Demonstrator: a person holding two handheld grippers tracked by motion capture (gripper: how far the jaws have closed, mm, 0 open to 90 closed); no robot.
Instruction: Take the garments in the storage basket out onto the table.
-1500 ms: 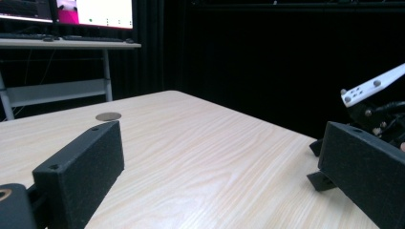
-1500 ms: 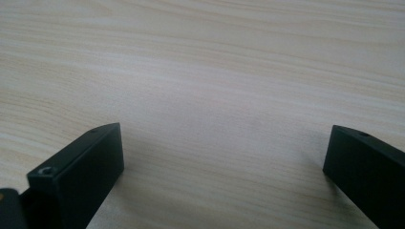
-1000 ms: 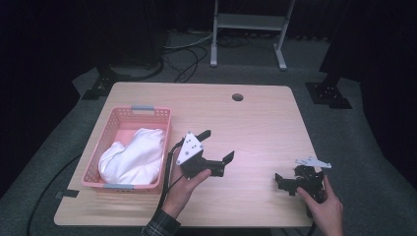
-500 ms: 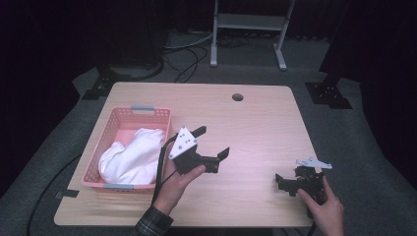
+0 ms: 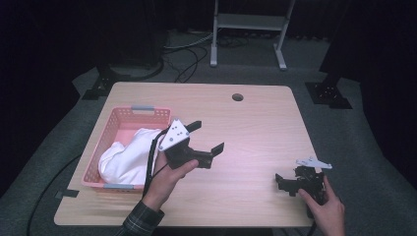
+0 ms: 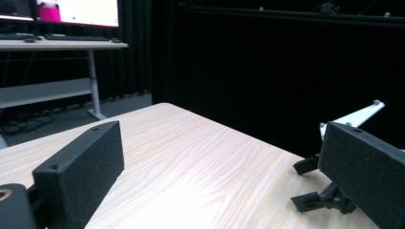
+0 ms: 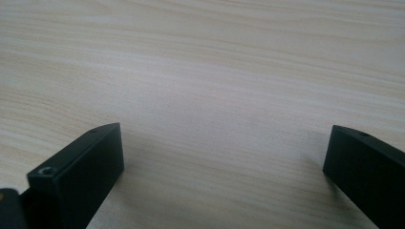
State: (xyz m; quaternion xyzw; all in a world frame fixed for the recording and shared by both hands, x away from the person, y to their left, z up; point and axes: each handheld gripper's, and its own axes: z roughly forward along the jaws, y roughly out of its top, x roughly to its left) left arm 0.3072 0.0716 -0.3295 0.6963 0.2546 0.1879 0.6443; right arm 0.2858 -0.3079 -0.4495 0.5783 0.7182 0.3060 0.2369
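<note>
High view: left tool [image 5: 206, 136], jaws wide and empty, is held above the counter [image 5: 255, 123] beside a pink basket [image 5: 110, 135] of white cloth [image 5: 125, 157] near the left edge. Right tool [image 5: 284, 182], jaws wide, rests near the front right corner.

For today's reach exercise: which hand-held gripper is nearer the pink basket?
Left. The left hand-held gripper is beside the pink basket's right rim; the right hand-held gripper is across the table.

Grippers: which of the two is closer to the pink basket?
The left gripper, held up just beside the basket holding the white cloth. The right gripper sits near the table's far right edge.
</note>
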